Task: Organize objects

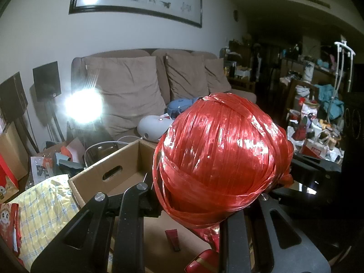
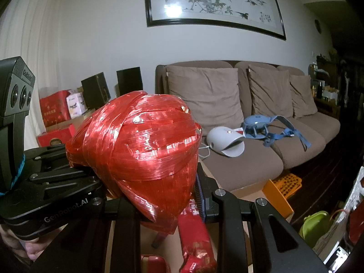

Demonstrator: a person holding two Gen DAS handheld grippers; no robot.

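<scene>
A big ball of shiny red plastic twine [image 1: 218,157] fills the middle of both views, held up over an open cardboard box [image 1: 95,173]. My left gripper [image 1: 204,204] is shut on the ball's lower part, a black finger on each side. My right gripper [image 2: 163,204] grips the same twine ball [image 2: 141,150] from the other side. The right gripper [image 1: 314,170] shows as a dark shape behind the ball in the left wrist view. The left gripper [image 2: 68,177] reaches in from the left in the right wrist view. Red packets [image 2: 195,234] lie in the box below.
A brown sofa [image 2: 250,159] with cushions stands behind, with a white device [image 2: 225,141] and a blue strapped item [image 2: 261,125] on it. A yellow checked bag [image 1: 45,207] lies left of the box. An orange crate [image 2: 284,182] and green container [image 2: 316,225] sit on the floor at right.
</scene>
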